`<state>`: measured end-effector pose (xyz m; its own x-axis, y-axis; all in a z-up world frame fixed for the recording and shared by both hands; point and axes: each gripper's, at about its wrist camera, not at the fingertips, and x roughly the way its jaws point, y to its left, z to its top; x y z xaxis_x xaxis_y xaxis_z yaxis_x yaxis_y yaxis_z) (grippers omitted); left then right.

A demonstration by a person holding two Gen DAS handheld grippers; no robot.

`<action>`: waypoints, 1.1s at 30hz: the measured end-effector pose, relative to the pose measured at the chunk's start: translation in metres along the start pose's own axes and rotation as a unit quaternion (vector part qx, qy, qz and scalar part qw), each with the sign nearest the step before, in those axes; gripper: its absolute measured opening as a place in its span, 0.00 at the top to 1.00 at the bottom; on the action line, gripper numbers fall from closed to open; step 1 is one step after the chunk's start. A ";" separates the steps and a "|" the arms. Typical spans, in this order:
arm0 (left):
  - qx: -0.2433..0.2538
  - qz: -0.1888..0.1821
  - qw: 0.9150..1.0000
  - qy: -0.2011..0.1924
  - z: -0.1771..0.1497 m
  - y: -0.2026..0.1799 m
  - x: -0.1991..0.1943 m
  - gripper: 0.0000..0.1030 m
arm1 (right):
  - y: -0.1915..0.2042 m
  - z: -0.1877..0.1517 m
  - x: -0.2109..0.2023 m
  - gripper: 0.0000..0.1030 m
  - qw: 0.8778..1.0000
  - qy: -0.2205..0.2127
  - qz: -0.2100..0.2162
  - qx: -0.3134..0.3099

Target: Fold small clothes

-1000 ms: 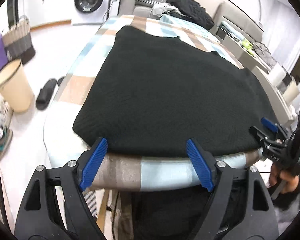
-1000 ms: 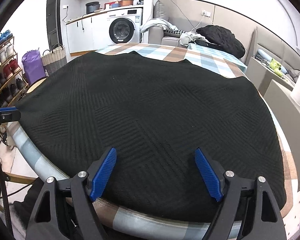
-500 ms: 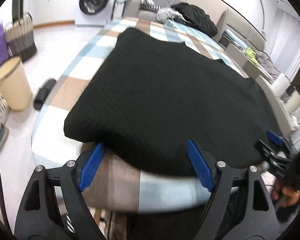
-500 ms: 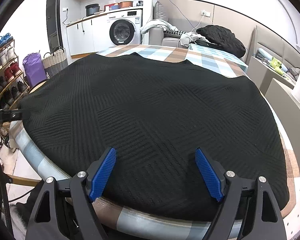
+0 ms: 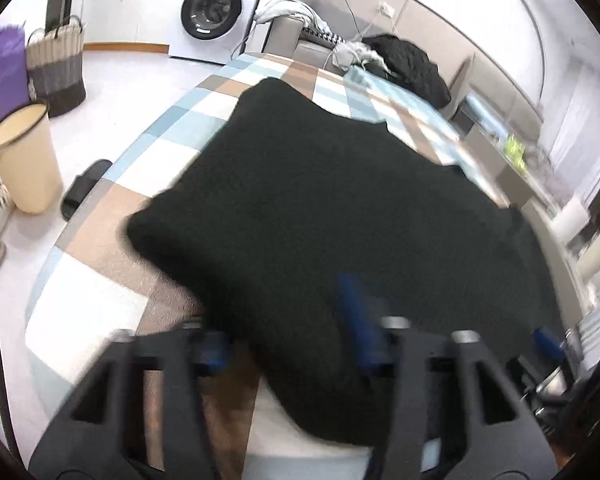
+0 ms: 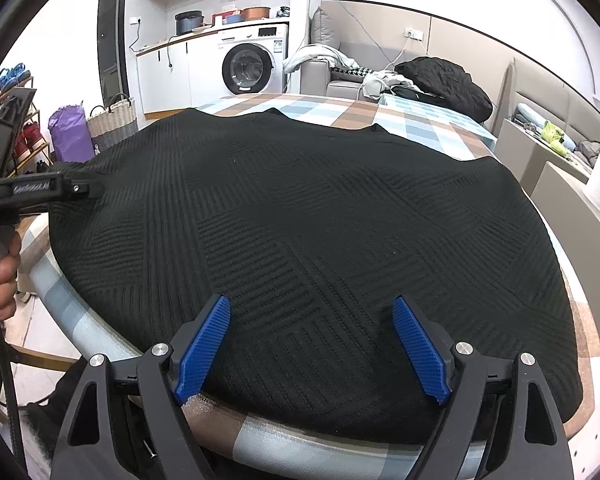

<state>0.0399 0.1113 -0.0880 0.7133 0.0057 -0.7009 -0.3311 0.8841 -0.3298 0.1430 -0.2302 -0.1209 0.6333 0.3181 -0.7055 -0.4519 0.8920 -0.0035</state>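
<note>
A black knit sweater (image 6: 320, 200) lies spread flat on the table with its checked cloth (image 6: 340, 106). In the left wrist view, which is blurred, the sweater's (image 5: 340, 200) near left edge runs between the fingers of my left gripper (image 5: 284, 320). Its jaws are closing and pinch the fabric. From the right wrist view, the left gripper (image 6: 88, 190) sits at the sweater's left corner, with the cloth slightly raised there. My right gripper (image 6: 311, 308) stands open over the near hem, its blue pads (image 6: 204, 348) apart and touching no fabric.
The table's rounded edge (image 5: 100, 280) drops to the floor on the left, where a beige bin (image 5: 24, 160), a black slipper (image 5: 82, 188) and a woven basket (image 6: 114, 122) stand. Beyond the table are a washing machine (image 6: 246, 68) and a sofa with a black jacket (image 6: 440, 76).
My left gripper has moved forward over the sweater's near left edge, and its jaws have narrowed from wide open onto the fabric. The right gripper has stayed still and open.
</note>
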 end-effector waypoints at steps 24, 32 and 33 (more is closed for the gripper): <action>0.283 -0.200 0.938 0.024 -0.017 -0.214 0.006 0.84 | -0.057 0.008 -0.012 0.17 0.991 -0.007 -0.026 0.128; 0.295 -0.213 0.930 0.051 -0.051 -0.203 -0.008 0.40 | -0.066 0.012 -0.025 0.17 0.993 -0.013 -0.059 0.099; 0.290 -0.211 0.933 0.040 -0.050 -0.198 -0.015 0.37 | -0.069 0.013 -0.029 0.17 0.993 -0.017 -0.055 0.103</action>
<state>0.0639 -0.0870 -0.0439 0.6490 -0.4146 -0.6378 0.3752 0.9038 -0.2057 0.1635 -0.2966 -0.0911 0.6934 0.2230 -0.6852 -0.2437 0.9675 0.0683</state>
